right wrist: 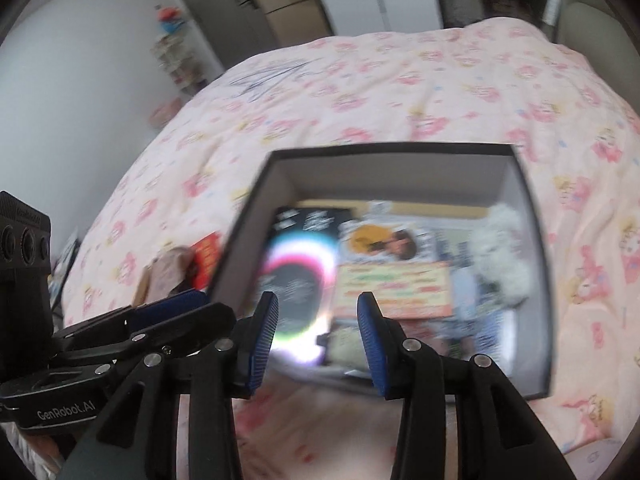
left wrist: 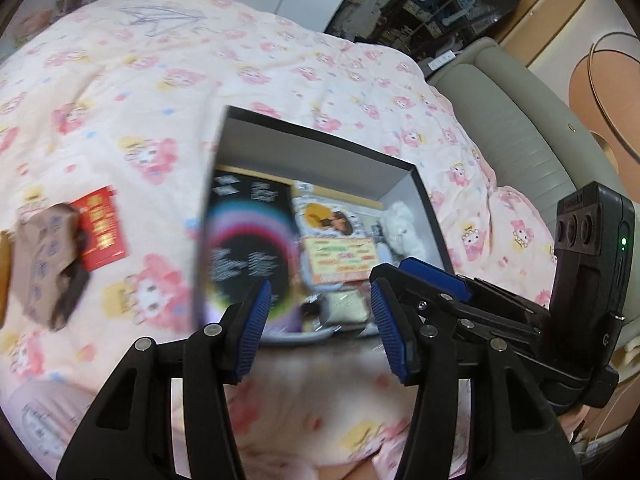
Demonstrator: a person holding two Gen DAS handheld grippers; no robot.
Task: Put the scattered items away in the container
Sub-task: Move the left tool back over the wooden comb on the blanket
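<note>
Soft, even daylight fills both views, casting no hard shadows on the pink bedspread (left wrist: 280,60). Motion blur smears the contents of the black box (right wrist: 532,280), worst in the right wrist view, where glare whitens the glossy black booklet (right wrist: 296,280) inside it. Fisheye distortion bends the room around the box, and dark vignetting rings every frame edge.

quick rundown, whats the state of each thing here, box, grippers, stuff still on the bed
box: open, lidless, partly filled
white plush: inside box, right end
black booklet: flat in box
red packet: on bedspread, outside box
brown packet: on bedspread, outside box
left gripper: open, empty
right gripper: open, empty
</note>
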